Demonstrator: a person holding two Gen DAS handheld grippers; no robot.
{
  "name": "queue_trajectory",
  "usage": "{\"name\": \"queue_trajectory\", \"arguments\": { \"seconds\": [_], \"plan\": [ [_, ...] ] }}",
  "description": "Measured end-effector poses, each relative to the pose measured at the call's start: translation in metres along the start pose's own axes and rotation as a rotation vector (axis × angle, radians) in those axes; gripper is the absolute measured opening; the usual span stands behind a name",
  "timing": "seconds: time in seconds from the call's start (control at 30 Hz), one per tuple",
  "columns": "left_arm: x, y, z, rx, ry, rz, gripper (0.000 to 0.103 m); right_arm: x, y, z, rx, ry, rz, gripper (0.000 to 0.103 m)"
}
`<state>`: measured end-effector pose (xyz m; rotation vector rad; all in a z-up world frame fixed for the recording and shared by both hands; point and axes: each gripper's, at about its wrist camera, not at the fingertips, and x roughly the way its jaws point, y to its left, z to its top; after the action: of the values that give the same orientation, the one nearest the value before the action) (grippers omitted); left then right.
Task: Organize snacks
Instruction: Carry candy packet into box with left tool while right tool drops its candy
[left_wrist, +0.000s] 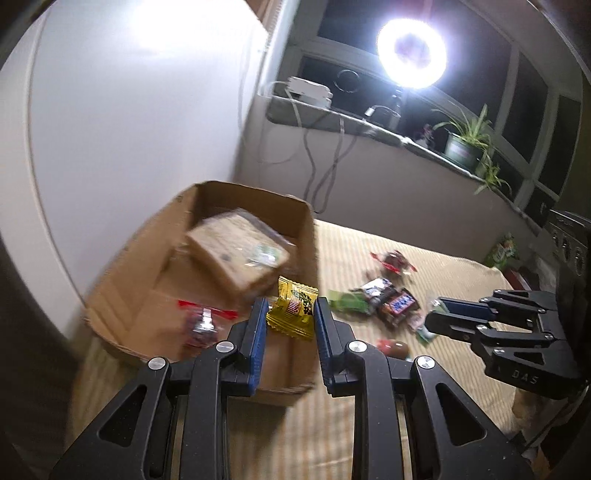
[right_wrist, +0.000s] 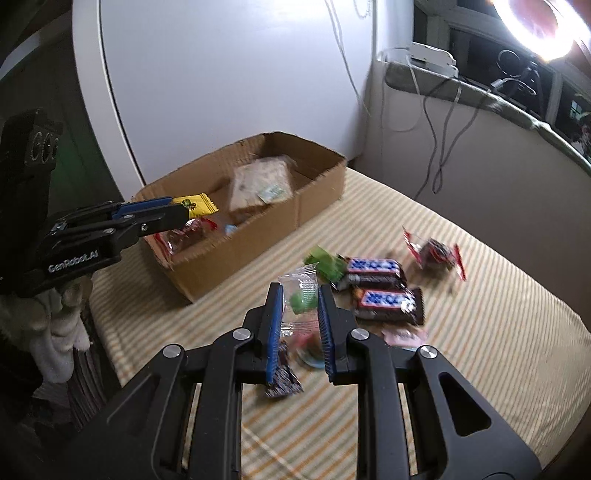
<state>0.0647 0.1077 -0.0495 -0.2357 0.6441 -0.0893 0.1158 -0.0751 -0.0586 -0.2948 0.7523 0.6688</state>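
Above corrugated box (left_wrist: 122, 280); crinkly yellow packet (left_wrist: 293, 308)

Yellow candy packet (left_wrist: 292, 307) between left claw (left_wrist: 290, 314) pads, above cardboard box (left_wrist: 155, 295).

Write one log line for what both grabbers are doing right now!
left gripper: shut on yellow snack packet over cardboard box | right gripper: shut on clear packet | chocolate bars: on bed

Your left gripper's black arms (left_wrist: 290, 314) run off the bottom edge. Motion blurs the tan paper-wrapped packet (left_wrist: 236, 254) in the open cardboard box (left_wrist: 255, 199), so its label is unreadable. The clear red-ended sweet wrapper (left_wrist: 201, 323) beside it is smeared. In the right view, the clear packet with green contents (right_wrist: 301, 295) hides whatever lies beneath it.
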Motion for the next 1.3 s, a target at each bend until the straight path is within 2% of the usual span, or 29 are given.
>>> {"name": "queue_trajectory", "arguments": {
  "seconds": [0.2, 0.53, 1.13, 1.2, 1.27, 1.3],
  "plan": [
    [0.001, 0.029, 0.008, -0.029, -0.016, 0.05, 0.023, 0.016, 0.016, 0.022, -0.025, -0.008, 0.012, 0.02],
    [0.009, 0.056, 0.011, -0.052, -0.016, 0.097, 0.023, 0.056, 0.038, 0.054, -0.057, 0.009, 0.047, 0.02],
    [0.015, 0.067, 0.012, -0.08, 0.001, 0.112, 0.024, 0.087, 0.069, 0.063, -0.113, 0.056, 0.109, 0.02],
    [0.014, 0.068, 0.012, -0.082, -0.002, 0.116, 0.024, 0.087, 0.07, 0.063, -0.121, 0.053, 0.1, 0.024],
    [0.013, 0.067, 0.012, -0.081, -0.005, 0.12, 0.027, 0.086, 0.07, 0.063, -0.119, 0.045, 0.1, 0.052],
    [0.012, 0.066, 0.012, -0.079, -0.004, 0.123, 0.031, 0.084, 0.069, 0.063, -0.117, 0.036, 0.096, 0.058]
  ]
}}
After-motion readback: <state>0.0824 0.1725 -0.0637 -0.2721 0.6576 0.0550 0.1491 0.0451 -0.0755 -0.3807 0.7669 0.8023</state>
